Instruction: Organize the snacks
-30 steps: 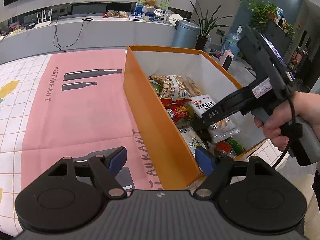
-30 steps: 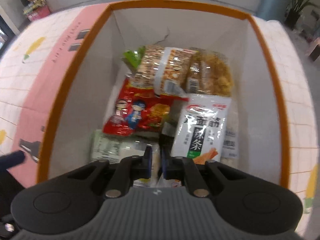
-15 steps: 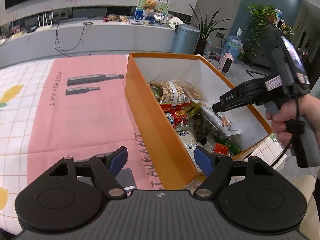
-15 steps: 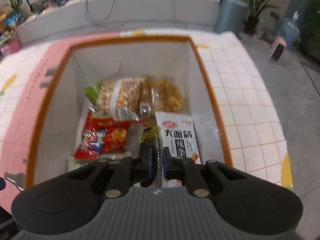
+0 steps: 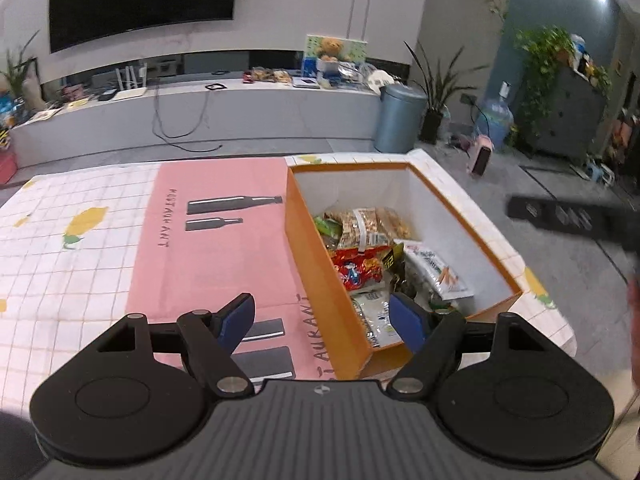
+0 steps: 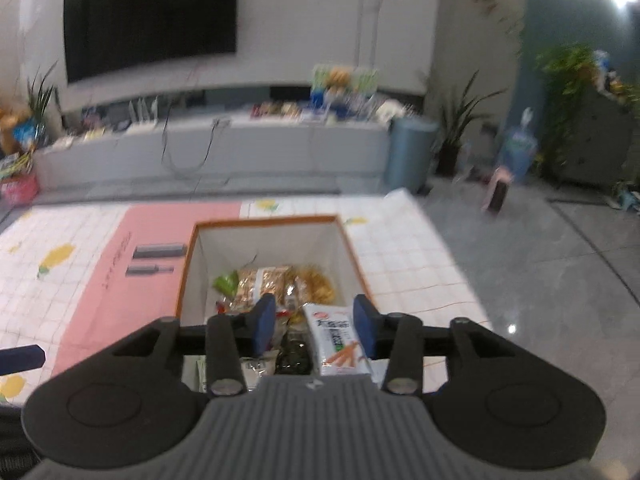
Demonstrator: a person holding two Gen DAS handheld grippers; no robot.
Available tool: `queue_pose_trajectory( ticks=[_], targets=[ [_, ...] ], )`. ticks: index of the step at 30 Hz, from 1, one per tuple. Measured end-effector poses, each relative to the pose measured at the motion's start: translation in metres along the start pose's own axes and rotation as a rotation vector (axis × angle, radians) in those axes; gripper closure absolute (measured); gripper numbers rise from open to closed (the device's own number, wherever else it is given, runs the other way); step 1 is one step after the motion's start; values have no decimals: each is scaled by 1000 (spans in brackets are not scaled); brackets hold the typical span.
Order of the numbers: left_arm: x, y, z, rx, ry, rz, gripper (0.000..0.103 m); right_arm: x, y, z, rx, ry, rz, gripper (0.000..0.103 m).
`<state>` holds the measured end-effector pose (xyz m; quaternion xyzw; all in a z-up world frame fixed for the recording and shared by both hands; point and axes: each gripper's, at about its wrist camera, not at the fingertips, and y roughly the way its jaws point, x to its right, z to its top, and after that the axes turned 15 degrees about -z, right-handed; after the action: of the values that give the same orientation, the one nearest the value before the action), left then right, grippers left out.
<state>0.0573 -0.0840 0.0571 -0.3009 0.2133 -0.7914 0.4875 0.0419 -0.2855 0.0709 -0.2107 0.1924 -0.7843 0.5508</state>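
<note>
Left wrist view, box: the orange cardboard box (image 5: 320, 280) stands on the desk (image 5: 80, 240), at the right edge of the pink mat (image 5: 224, 248), and its top is open.
Left wrist view, snacks: several packets lie inside the box in a loose pile; a peanut-brittle pack (image 5: 362, 224) at the far end, a red packet (image 5: 356, 266) in the middle, a white packet with orange sticks (image 5: 436, 268) to the right, a small white packet (image 5: 374, 312) at the near end.
Left wrist view, desk: no loose snack shows on the cloth or on the mat.
Left wrist view, left gripper (image 5: 322, 316): the jaws stand wide apart with nothing between the pads; it hangs above the near left wall of the box.
Left wrist view, other hand: the right gripper is only a dark blurred bar at the right edge, above and outside the box.
Right wrist view, right gripper (image 6: 316, 320): the jaws are opening, and no packet is between them; the packets seen in the gap lie below, in the box.
Right wrist view, box content: the white packet with orange sticks sits near the right wall, and a dark packet (image 6: 294, 354) lies just beside it.
Progress: it seems nearly finished, because all snacks in view are already in the box.
Left to do: maybe only to tidy the pile; I cannot tell if more snacks wait outside the views.
</note>
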Motion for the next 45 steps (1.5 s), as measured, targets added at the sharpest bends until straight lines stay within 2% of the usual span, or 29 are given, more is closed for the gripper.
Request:
queue_pose_trajectory(
  ticks=[3,7,9,13,15,17,19,30,38,45],
  targets=[
    [9,-16,1,18,-6,21,14,11,-24,-24,-14,57,-33,54],
    [22,-36,0,38,10,19,14,20,-43,-48,-21,103,-35,42],
    [23,-41,0,33,-4,15,14,15,-45,-56,-53,93,-33,37],
    [27,-47,-3,16,-17,-1,14,-4,-51,-66,-91,50,42,26],
    [26,-46,-5,0,-39,-18,14,-11,-60,-67,-68,48,76,25],
    [23,-45,-6,-29,-67,-65,14,-14,-67,-70,-51,46,114,20],
    [22,-43,-8,-34,-76,-81,14,-14,-71,-72,-51,41,102,19],
    [34,-33,-23,-72,-11,-51,14,-12,-67,-84,-130,53,87,19],
    [39,-32,-26,-67,18,-37,14,-14,-66,-84,-124,36,64,17],
    [37,-31,-26,-69,24,-29,14,-16,-62,-85,-132,34,85,15]
  ],
)
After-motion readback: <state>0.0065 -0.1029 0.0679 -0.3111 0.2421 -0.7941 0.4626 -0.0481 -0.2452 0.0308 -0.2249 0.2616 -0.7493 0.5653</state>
